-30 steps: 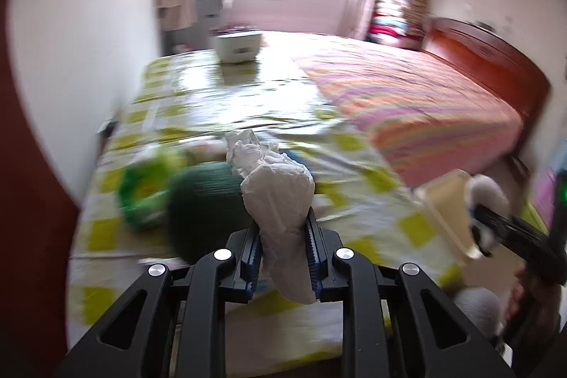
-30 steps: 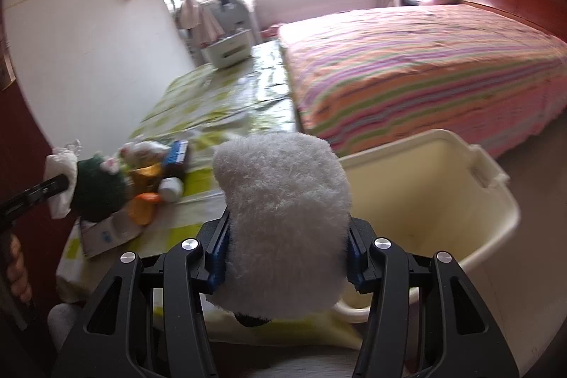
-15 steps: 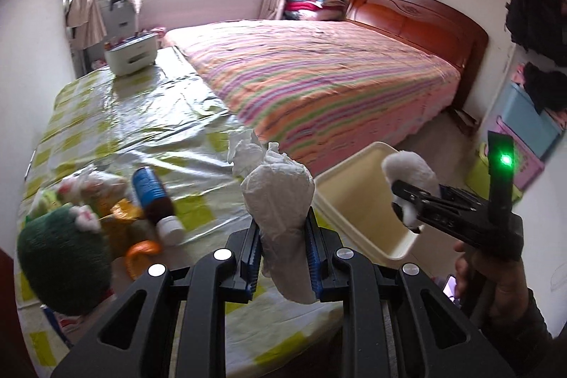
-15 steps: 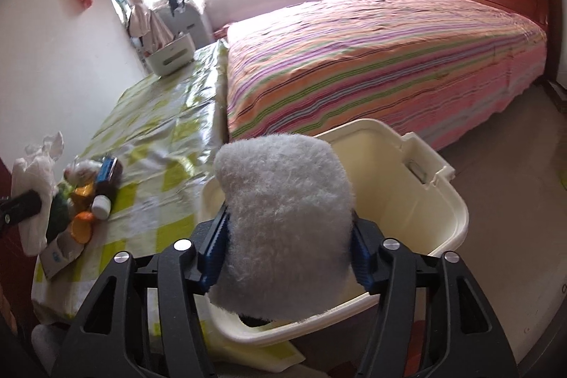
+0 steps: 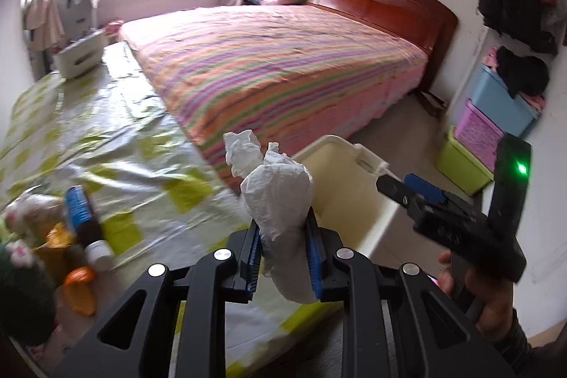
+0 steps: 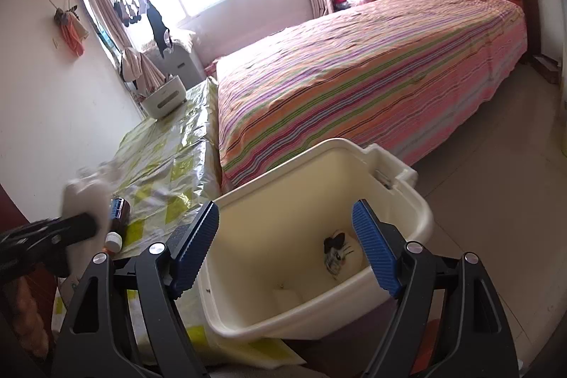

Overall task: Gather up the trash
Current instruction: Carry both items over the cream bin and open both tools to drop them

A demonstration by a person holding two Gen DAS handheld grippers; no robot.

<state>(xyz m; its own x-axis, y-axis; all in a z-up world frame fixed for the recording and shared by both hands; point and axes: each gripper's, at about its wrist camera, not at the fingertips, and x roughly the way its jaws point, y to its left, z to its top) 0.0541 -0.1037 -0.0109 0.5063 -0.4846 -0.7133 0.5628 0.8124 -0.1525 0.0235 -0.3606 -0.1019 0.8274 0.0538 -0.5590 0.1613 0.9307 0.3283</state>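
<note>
My left gripper (image 5: 283, 257) is shut on a crumpled white tissue (image 5: 280, 197), held above the table's near edge, just left of the cream plastic bin (image 5: 358, 211). My right gripper (image 6: 287, 254) is open and empty, directly over the bin (image 6: 400, 208). A white fluffy toy with a black bow (image 6: 342, 254) lies on the bin's floor. In the left wrist view the right gripper (image 5: 411, 192) hangs over the bin's right side. The tissue shows blurred at the left of the right wrist view (image 6: 85, 197).
A brown bottle with blue label (image 5: 83, 222), an orange item (image 5: 79, 289) and a green plush (image 5: 21, 293) lie on the yellow-checked table (image 5: 106, 130). A striped bed (image 5: 276, 69) stands behind the bin. Coloured storage boxes (image 5: 489, 126) stand at the right wall.
My right gripper has opened and the white fluffy toy has dropped into the bin. My left gripper has swung right toward the bin with the tissue still in it.
</note>
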